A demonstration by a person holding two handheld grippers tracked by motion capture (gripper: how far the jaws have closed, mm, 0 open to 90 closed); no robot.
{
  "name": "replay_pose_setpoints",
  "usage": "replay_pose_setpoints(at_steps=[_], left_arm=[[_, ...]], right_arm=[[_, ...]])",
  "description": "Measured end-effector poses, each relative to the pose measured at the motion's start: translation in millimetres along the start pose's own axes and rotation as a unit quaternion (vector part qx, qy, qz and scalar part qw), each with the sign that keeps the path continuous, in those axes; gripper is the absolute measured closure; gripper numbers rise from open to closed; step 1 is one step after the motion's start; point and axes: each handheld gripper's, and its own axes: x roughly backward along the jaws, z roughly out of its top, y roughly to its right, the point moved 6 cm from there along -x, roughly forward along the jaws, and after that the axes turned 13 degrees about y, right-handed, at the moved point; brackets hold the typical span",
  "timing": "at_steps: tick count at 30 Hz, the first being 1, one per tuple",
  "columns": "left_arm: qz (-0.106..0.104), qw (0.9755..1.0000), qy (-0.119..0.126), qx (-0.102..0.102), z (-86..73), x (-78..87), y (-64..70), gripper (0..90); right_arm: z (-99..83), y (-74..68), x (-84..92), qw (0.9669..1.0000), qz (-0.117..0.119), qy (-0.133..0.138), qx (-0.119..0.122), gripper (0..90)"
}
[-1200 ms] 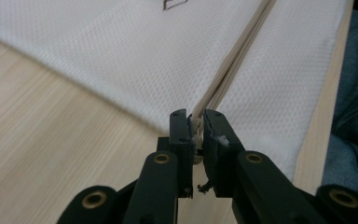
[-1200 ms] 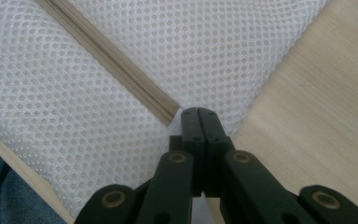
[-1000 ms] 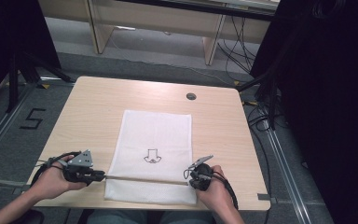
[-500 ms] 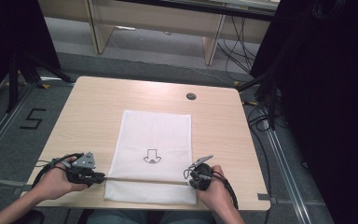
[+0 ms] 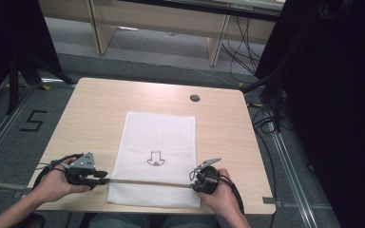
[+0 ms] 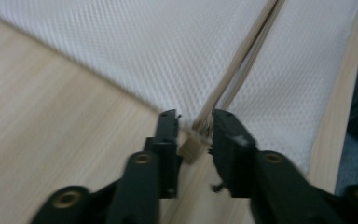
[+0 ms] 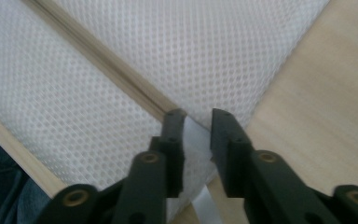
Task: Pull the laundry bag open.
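STEP: release of thin wooden stick (image 5: 147, 182) laid across white mesh cloth (image 5: 156, 142) | left gripper (image 6: 193, 126) just opening, spread, stick end loose between jaws | right gripper (image 7: 196, 122) likewise spread | NEXT: lift both grippers clear without nudging stick

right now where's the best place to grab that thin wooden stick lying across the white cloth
Take the wooden stick by its two ends, which reach the side edges of the white mesh cloth. It is long, thin and lies flat, so bring the left claw in from the left and the right claw from the right, low along the table, jaws astride it.
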Motion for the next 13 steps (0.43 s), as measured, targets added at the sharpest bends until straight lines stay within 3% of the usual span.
replay_pose_setpoints(at_steps=[1,3,5,8,12,13], left_arm=[[0.001,0.9996,0.027,0.001,5.9,0.2,0.3,59.7],[0.005,0.9983,0.057,0.002,12.9,0.8,-0.8,50.9],[0.013,0.9968,0.078,0.016,17.1,1.1,-2.1,45.3],[0.028,0.9959,0.085,0.017,19.6,3.7,-9.1,38.7],[0.044,0.9936,0.098,0.034,19.3,6.0,-20.0,33.8],[0.049,0.9926,0.102,0.046,18.6,5.9,-21.7,33.3]], right_arm=[[1.1,-0.4,1.7,1.0000,-0.001,0.009,0.001,73.3],[3.7,0.4,6.2,0.9995,-0.004,0.030,0.014,71.9],[4.2,-1.1,9.0,0.9992,-0.006,0.040,0.004,68.8],[2.5,0.3,10.3,0.9991,-0.008,0.040,-0.001,66.9],[4.8,4.6,11.7,0.9982,-0.014,0.059,0.001,65.0],[5.8,5.5,10.4,0.9974,-0.016,0.070,0.002,64.4]])
